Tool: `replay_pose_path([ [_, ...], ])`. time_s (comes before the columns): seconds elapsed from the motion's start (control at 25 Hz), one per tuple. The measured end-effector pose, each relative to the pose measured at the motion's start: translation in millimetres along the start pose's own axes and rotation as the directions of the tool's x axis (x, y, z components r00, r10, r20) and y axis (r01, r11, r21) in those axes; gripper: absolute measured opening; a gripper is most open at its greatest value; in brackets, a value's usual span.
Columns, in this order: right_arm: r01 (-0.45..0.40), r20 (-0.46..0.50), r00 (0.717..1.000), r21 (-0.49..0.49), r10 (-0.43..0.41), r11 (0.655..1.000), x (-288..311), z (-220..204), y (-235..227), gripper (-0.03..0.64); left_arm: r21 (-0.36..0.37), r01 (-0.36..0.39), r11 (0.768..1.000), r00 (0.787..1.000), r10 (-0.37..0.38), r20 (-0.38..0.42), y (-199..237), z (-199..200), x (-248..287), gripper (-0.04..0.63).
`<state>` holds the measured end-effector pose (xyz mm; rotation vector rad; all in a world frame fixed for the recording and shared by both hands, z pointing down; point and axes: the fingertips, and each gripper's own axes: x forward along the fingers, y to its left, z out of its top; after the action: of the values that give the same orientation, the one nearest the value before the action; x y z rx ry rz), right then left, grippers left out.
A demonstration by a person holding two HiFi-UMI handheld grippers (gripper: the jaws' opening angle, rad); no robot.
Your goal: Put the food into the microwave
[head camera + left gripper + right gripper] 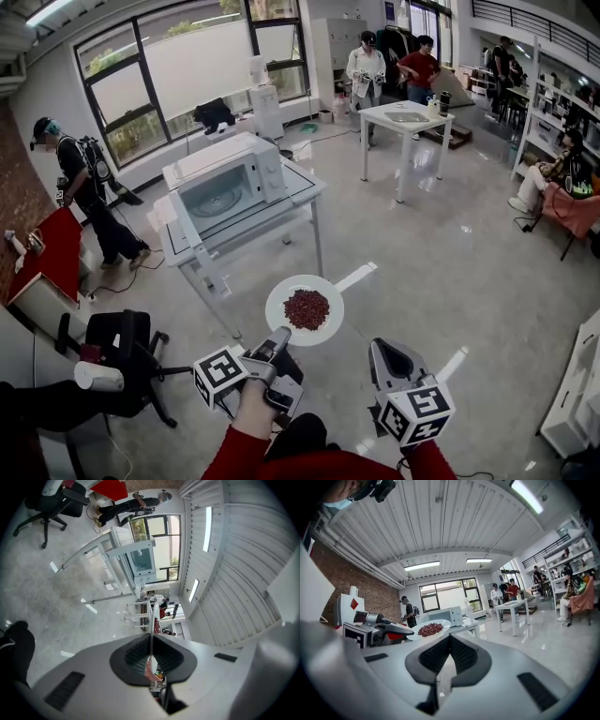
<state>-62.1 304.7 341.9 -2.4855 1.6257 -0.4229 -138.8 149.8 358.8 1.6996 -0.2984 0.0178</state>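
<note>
Clamping plate rim: left tongs; food just ahead.

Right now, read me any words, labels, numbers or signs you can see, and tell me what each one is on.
No readable words or numbers in any view.
Marker cubes: black-and-white square patterns only, no lettering.
Microwave panel: too small to read.
Red diamond sign: no legible text.

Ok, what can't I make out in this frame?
- Whether the microwave is open: too small and far in every view.
- What kind of food it is: red bits, too small to tell.
- The top of the plate in the left gripper view: it is seen edge-on between the left tongs, so the food hardly shows.
</note>
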Motion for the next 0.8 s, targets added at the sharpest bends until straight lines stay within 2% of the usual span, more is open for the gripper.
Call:
replay_pose_path([
  [0.48,-0.001,-0.015,1.0,-0.014,0.0,1.0,34.1,6.8,-11.9,0.014,-0.01,0.02,1.0,0.999,-0.02,0.031,-3.3,25.4,30.2,0.02],
  [0.8,-0.018,-0.071,0.997,-0.019,0.017,1.0,78.2,0.8,-17.0,0.014,-0.038,0.005,0.999,0.999,-0.004,0.034,7.6,54.0,60.3,0.021],
])
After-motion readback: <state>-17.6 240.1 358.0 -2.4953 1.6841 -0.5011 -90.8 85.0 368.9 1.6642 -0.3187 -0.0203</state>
